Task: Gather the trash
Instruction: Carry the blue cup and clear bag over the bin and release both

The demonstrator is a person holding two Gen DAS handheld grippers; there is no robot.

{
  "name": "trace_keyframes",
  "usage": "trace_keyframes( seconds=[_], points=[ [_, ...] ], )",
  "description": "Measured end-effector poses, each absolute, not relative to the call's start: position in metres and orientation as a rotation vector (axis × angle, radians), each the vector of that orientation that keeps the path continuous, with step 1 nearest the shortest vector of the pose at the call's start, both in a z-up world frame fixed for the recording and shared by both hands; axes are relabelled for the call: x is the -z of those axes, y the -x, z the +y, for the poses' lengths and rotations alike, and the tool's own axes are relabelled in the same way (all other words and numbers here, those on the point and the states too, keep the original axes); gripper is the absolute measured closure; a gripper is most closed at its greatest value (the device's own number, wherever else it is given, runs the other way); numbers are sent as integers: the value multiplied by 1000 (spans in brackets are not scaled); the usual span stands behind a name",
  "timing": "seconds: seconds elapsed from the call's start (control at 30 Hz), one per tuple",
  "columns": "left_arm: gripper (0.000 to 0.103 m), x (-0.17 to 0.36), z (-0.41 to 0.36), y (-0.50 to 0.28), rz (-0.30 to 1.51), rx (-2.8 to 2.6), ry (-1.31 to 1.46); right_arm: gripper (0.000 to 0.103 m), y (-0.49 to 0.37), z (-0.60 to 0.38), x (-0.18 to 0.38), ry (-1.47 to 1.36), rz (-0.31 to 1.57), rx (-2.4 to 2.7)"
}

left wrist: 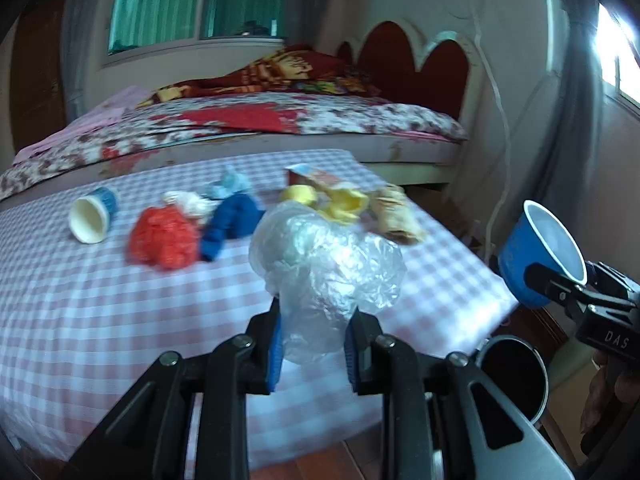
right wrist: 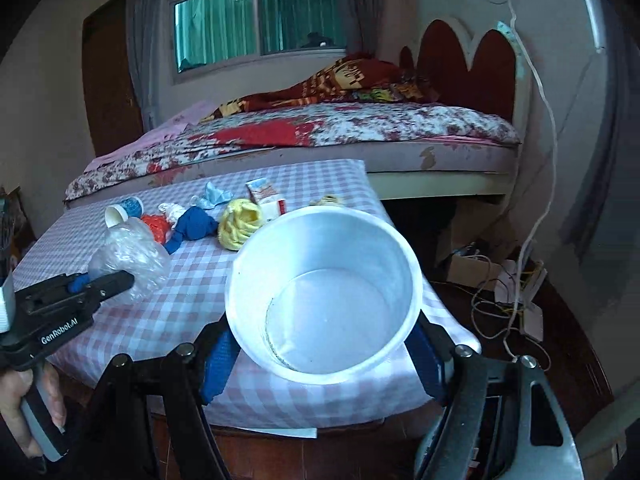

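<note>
Behind everything stands a bed (right wrist: 320, 128) with a flowery cover, and in front of it a table (left wrist: 100, 320) with a pink and white checked cloth.

The left claw (left wrist: 312, 344) is clenched on a crumpled clear plastic bag (left wrist: 324, 264). Its blue pads (left wrist: 274, 344) press the bag's lower end from both sides, and the puffy part bulges out above them, over the table. In the right wrist view this claw shows from the side, with part of a hand (right wrist: 24, 400) wrapped round its grip; the picture's edge cuts the rest of the hand off.

The right claw (right wrist: 320, 356) is clenched on a blue paper cup (left wrist: 540, 252) that is white inside. The cup is tilted with its mouth up, held off the right edge of the table. The cup hides where the fingers meet it. A dark round bin (left wrist: 516, 376) sits low beside the table, partly behind the left claw.

More trash lies across the table: a small cup on its side (left wrist: 92, 216), a red bag wad (left wrist: 164, 240), a dark blue wad (left wrist: 230, 224), a pale blue scrap (left wrist: 230, 184), a yellow wad (right wrist: 240, 224), a small carton (right wrist: 266, 196) and a tan wrapper (left wrist: 396, 216). These look blurry in the left wrist view.

A white cord (right wrist: 548, 120) hangs down the wall, and loose wires (right wrist: 500, 292) lie on the floor. A window (right wrist: 256, 12) with green curtains is above the bed.
</note>
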State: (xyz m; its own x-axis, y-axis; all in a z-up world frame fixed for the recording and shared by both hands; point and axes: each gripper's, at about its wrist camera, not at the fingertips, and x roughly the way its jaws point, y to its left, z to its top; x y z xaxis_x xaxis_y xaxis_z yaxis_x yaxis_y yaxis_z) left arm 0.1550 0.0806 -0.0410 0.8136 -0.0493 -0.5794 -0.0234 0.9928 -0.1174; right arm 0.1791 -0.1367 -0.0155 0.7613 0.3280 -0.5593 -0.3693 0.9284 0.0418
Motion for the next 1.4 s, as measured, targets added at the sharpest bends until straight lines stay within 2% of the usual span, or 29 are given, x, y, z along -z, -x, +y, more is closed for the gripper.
trace_keyframes(
  seconds=[0.63, 0.93, 1.4],
  points=[
    [80, 46, -77, -151, 650, 353, -9, 27, -134, -281, 33, 15, 636, -163],
    [81, 67, -146, -144, 702, 508, -68, 27, -111, -335, 54, 4, 679, -92],
    [81, 119, -202, -172, 843, 644, -123, 27, -115, -380, 108, 21, 779, -101]
  ],
)
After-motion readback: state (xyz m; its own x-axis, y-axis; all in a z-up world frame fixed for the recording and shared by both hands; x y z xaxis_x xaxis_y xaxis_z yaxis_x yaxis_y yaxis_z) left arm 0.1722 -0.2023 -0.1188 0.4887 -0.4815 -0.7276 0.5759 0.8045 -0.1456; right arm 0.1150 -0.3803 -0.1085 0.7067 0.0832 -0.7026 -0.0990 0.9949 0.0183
